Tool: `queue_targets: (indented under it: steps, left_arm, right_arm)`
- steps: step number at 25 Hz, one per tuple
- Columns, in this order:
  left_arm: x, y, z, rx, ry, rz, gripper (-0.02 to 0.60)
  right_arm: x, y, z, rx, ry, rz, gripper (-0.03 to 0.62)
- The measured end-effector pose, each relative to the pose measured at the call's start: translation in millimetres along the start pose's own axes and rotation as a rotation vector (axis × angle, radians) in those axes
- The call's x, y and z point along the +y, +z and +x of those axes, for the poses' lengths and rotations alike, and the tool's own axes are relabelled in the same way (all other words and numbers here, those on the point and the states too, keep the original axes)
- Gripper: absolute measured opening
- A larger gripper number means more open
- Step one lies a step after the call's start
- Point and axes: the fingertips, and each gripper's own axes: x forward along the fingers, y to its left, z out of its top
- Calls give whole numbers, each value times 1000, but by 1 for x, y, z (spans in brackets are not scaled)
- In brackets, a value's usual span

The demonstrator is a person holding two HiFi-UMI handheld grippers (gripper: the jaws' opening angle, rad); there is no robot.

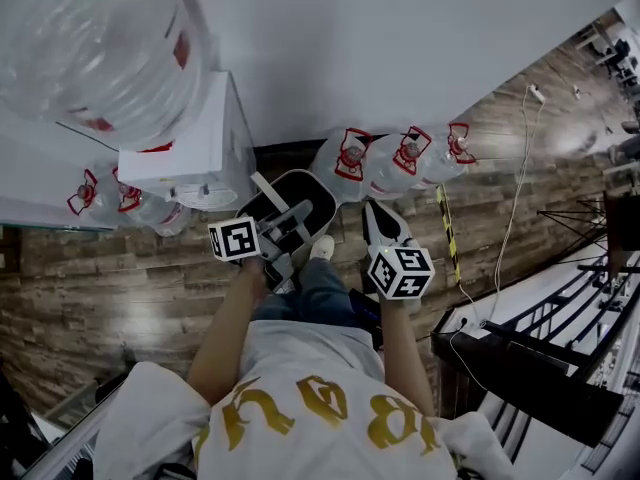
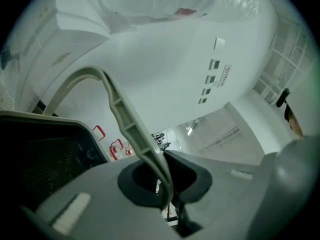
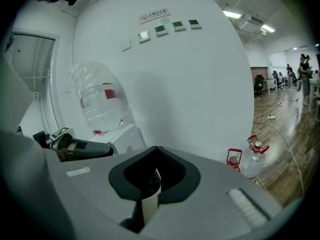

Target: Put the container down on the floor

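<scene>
Left gripper view | left gripper [image 2: 167, 204] clamped on handle [image 2: 125, 119], container [image 1: 318, 196] hanging just beneath | right gripper [image 3: 150, 199] closed, empty | we fear handle twists free, container drops.

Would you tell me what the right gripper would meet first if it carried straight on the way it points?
Most likely the white wall, right of the water dispenser; depth is unclear.

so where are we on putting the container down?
Done: nothing confirmed yet. In hand: the left gripper is shut on the handle of the container, held beside the water dispenser; whether its base touches the floor can't be told. Left: set it down, open the jaws. The right gripper is off the container; its state is unclear.
</scene>
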Motion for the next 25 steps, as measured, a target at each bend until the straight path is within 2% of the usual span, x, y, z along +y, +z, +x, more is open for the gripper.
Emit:
queue_targets:
  steps: [10,16,23,25]
  left_arm:
    - [28,26,31,2,57,-5,15]
    - [47,31,43,-13,56,-6,14]
    - [89,35,58,12,73,-31,14]
    - [107,37,56,10,97,-12,14]
  right_arm:
    - [-27,-9,63,79,29,-5,29]
    - [-39,-1,77,35,77,44,29]
    - [-51,-37,100,133,86,58,30]
    - [-53,-48,108,164,93,62,29]
